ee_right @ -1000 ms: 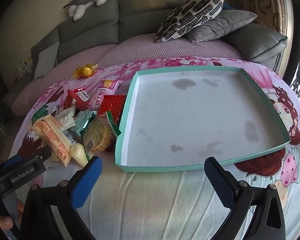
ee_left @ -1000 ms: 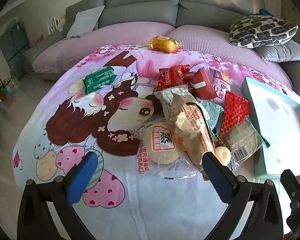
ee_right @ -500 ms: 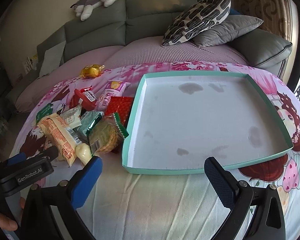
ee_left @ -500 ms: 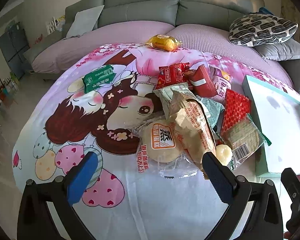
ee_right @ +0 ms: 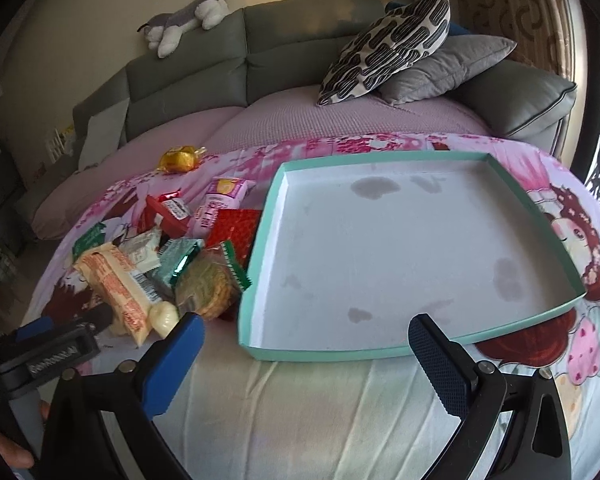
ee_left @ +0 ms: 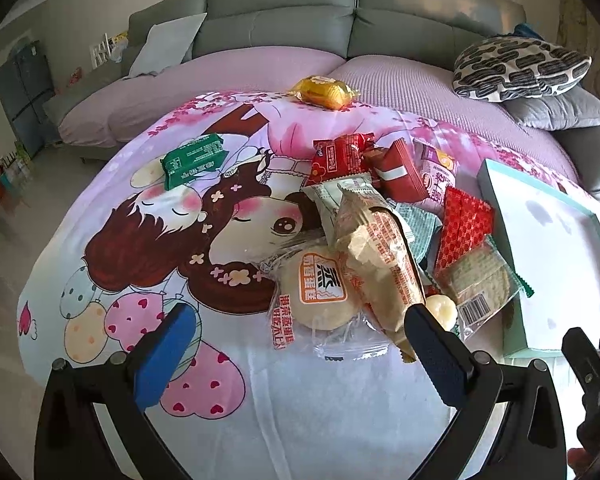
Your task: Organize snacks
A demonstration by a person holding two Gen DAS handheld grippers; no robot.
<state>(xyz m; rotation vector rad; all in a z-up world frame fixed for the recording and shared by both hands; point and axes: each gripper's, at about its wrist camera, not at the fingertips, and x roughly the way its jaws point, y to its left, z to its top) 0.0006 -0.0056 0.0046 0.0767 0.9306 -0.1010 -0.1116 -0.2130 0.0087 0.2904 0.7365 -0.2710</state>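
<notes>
A pile of wrapped snacks lies on a cartoon-print cloth (ee_left: 148, 240): a round bun pack (ee_left: 320, 292), a long beige cracker pack (ee_left: 384, 264), red packets (ee_left: 340, 158), a red diamond-print packet (ee_left: 464, 224) and a biscuit pack (ee_left: 480, 280). A green packet (ee_left: 194, 160) and a yellow snack (ee_left: 324, 92) lie apart. A teal-rimmed tray (ee_right: 476, 336) with a bare white floor sits right of the pile (ee_right: 172, 264). My left gripper (ee_left: 300, 344) is open just before the bun pack. My right gripper (ee_right: 304, 352) is open at the tray's near edge.
A grey sofa (ee_left: 280, 8) with a patterned cushion (ee_right: 388, 48) and a grey cushion (ee_right: 444, 68) stands behind the table. A plush toy (ee_right: 188, 16) lies on the sofa back. The left gripper's body (ee_right: 40, 360) shows at the right wrist view's lower left.
Both grippers have drawn back a little and tilted up, so the snacks and tray sit lower in view. Both stay open. No snack has moved.
</notes>
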